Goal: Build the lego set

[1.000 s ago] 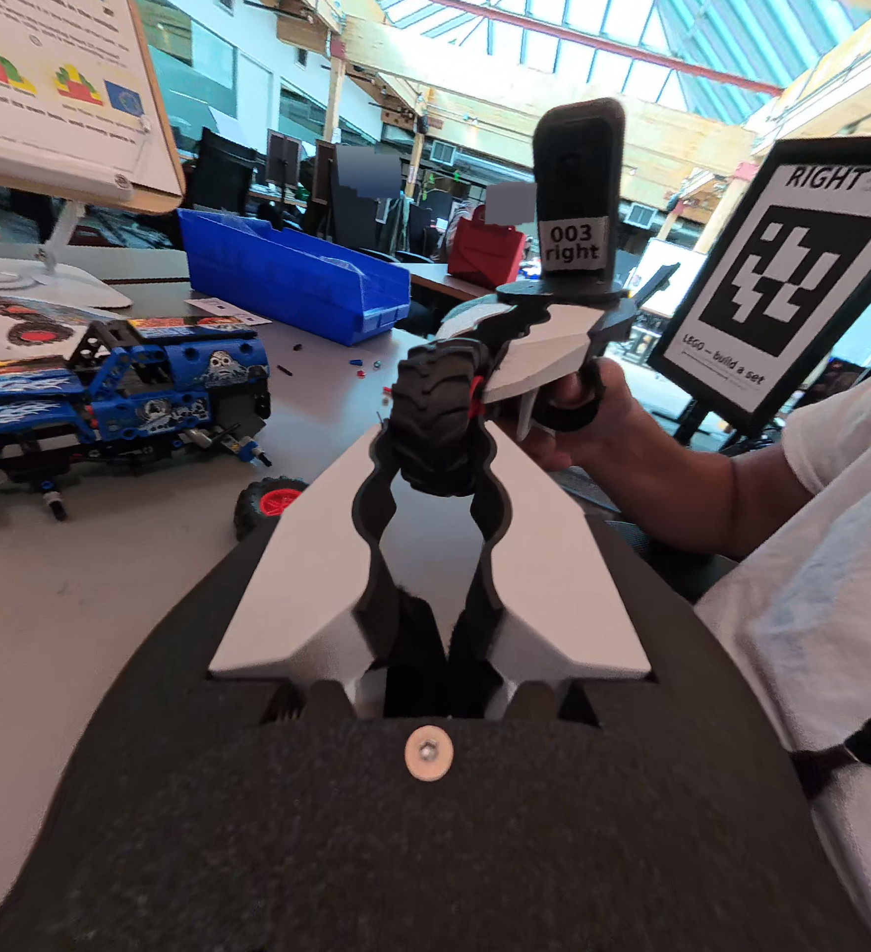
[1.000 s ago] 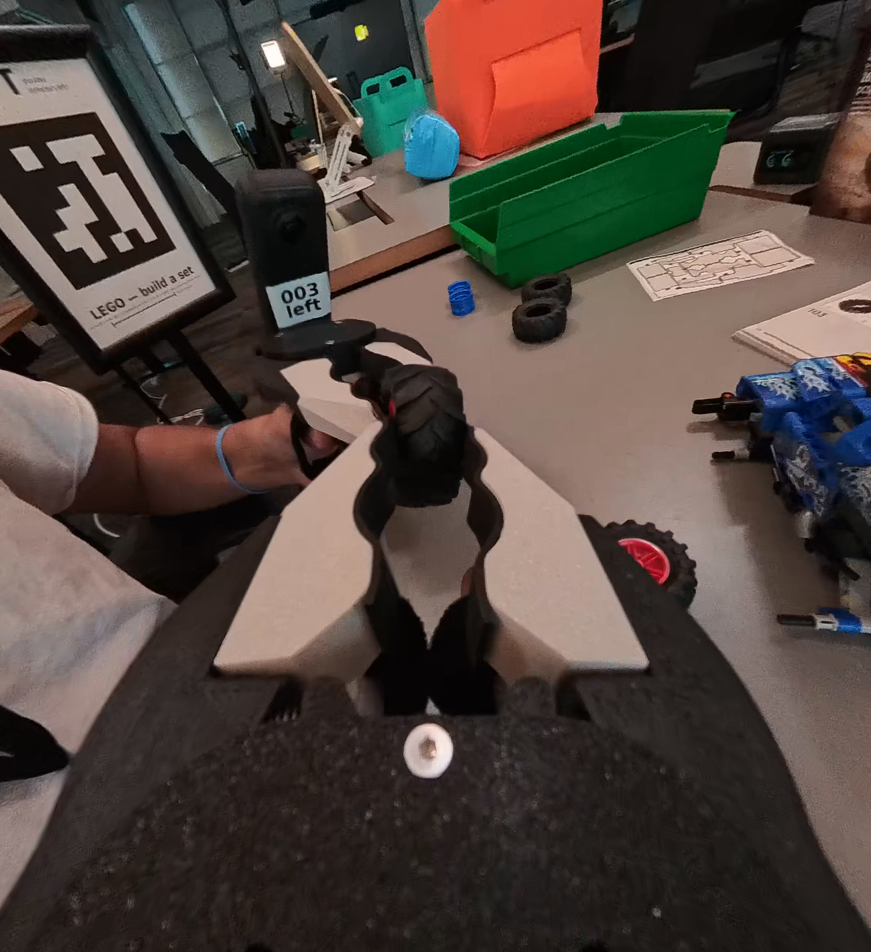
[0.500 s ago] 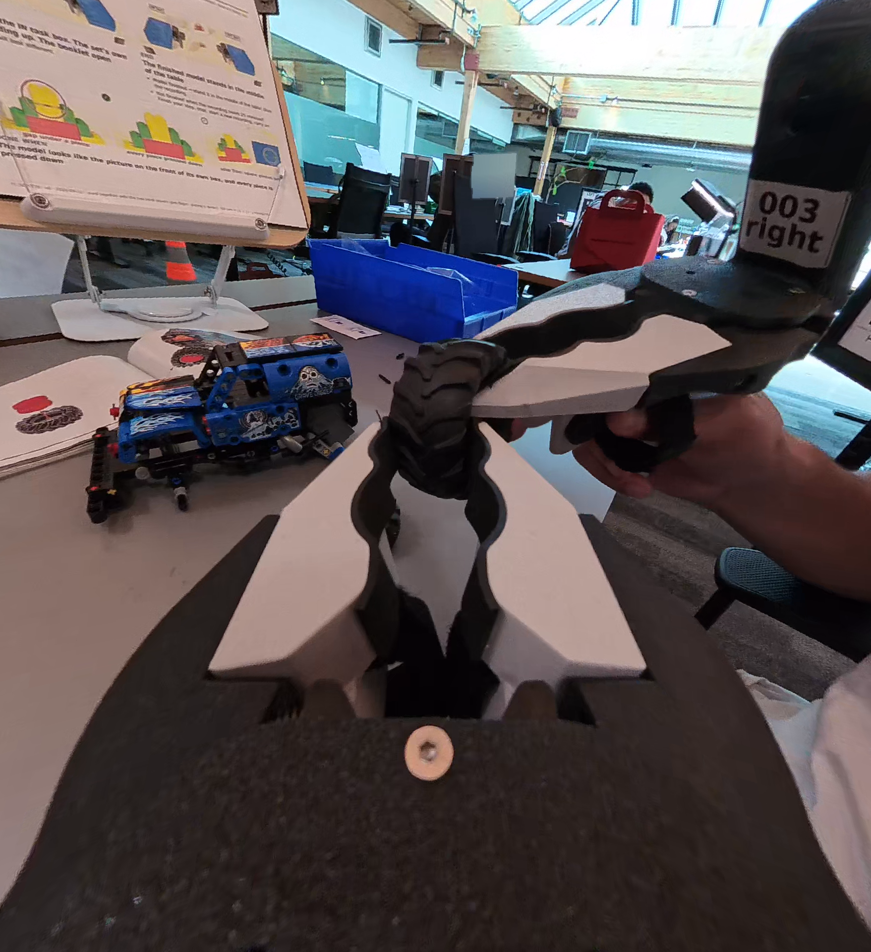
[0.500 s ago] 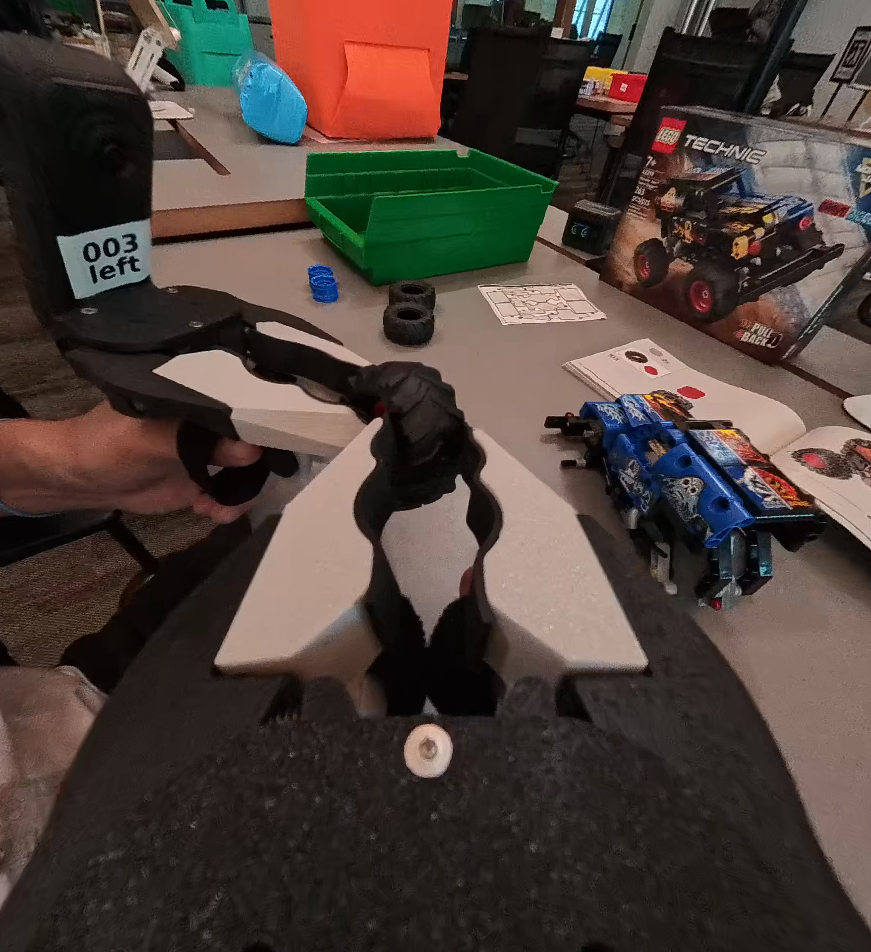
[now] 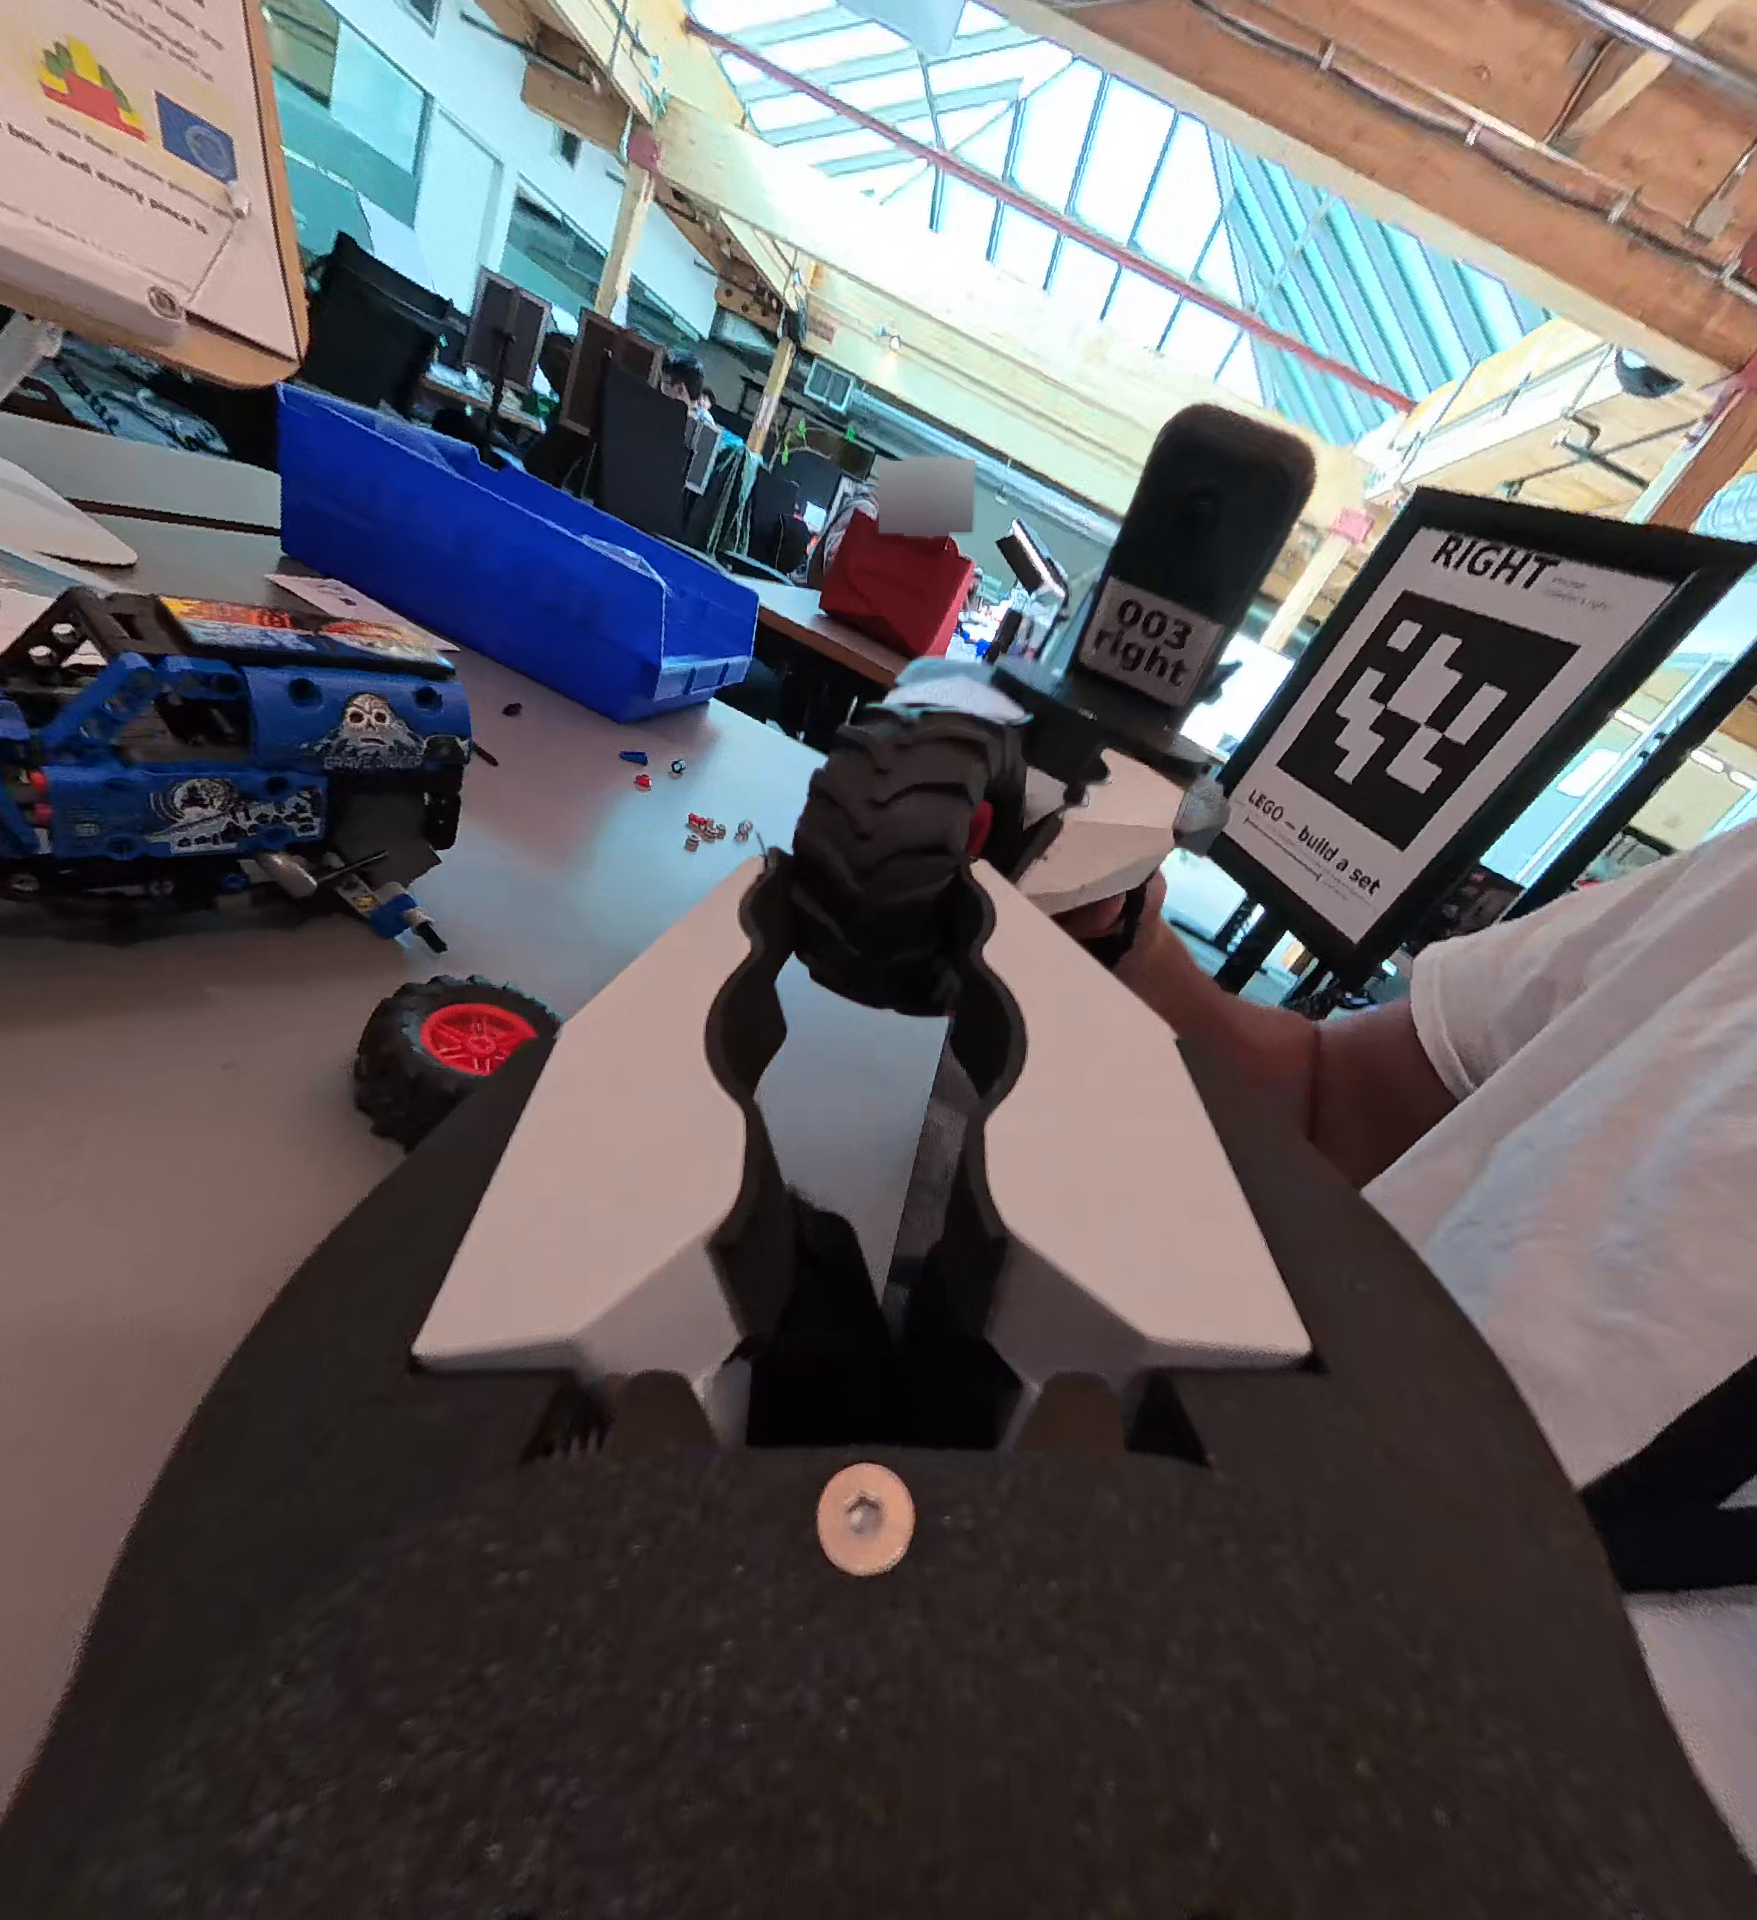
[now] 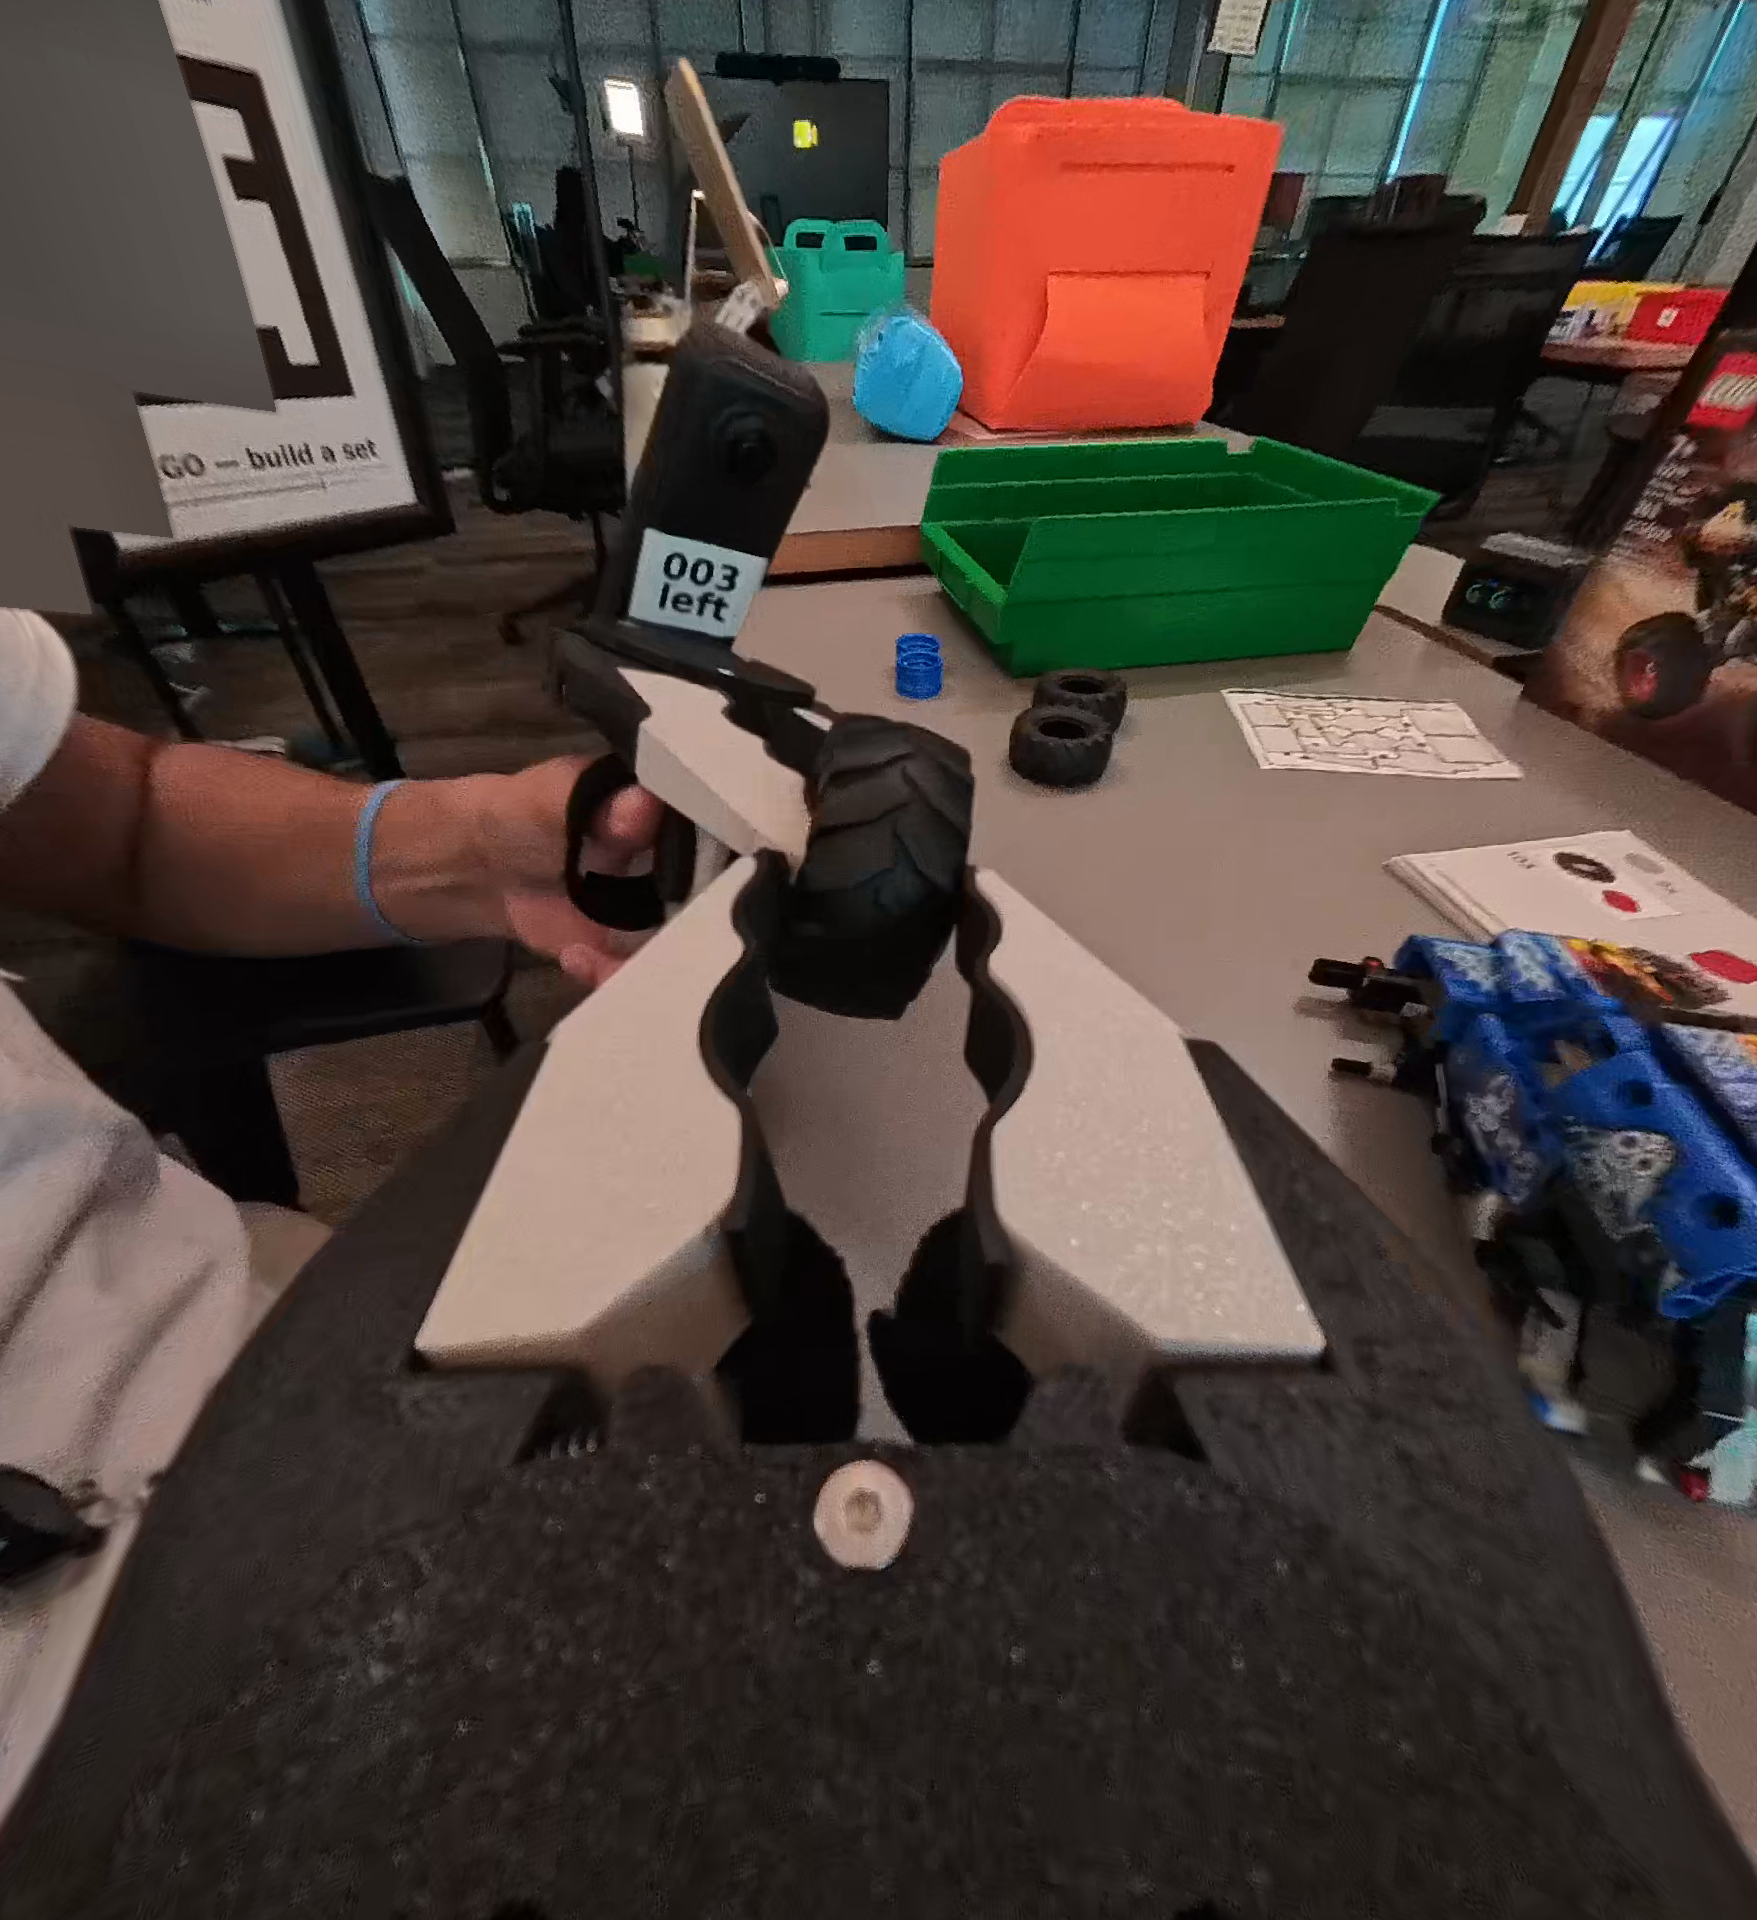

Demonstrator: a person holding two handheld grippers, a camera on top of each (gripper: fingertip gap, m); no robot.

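The left tool (image 5: 879, 914) was closed on a black tyre (image 5: 889, 852) with a red hub showing at its side, gripping the tread between its tips; the right tool (image 6: 863, 914) was closed on the same tyre (image 6: 879, 862) from the opposite side, so both tools met nose to nose around it, held up above the grey worktop (image 5: 126, 1091); in the left wrist view the right tool's body (image 5: 1092, 821) rose just behind the tyre, a hand (image 5: 1154, 935) round its grip; in the right wrist view the left tool's body (image 6: 708, 758) reached in from the left, held by a hand (image 6: 500, 862) with a blue wristband; the blue truck body (image 5: 188, 769) stood on the worktop to the left in the left wrist view, its bare axle pins sticking out, and a finished wheel with a red hub (image 5: 453, 1044) lay near it on the worktop, just beside the left tool's housing; two bare black tyres (image 6: 1066, 722) sat touching one another farther off, near a green bin (image 6: 1165, 551), with a small blue coil part (image 6: 919, 665) beside them; an open instruction booklet (image 6: 1539, 883) lay behind the truck (image 6: 1622, 1122) and a loose printed sheet (image 6: 1362, 732) beyond that; a blue bin (image 5: 500, 561) stood behind the truck in the left wrist view, with a few tiny loose pieces (image 5: 713, 826) scattered between them.
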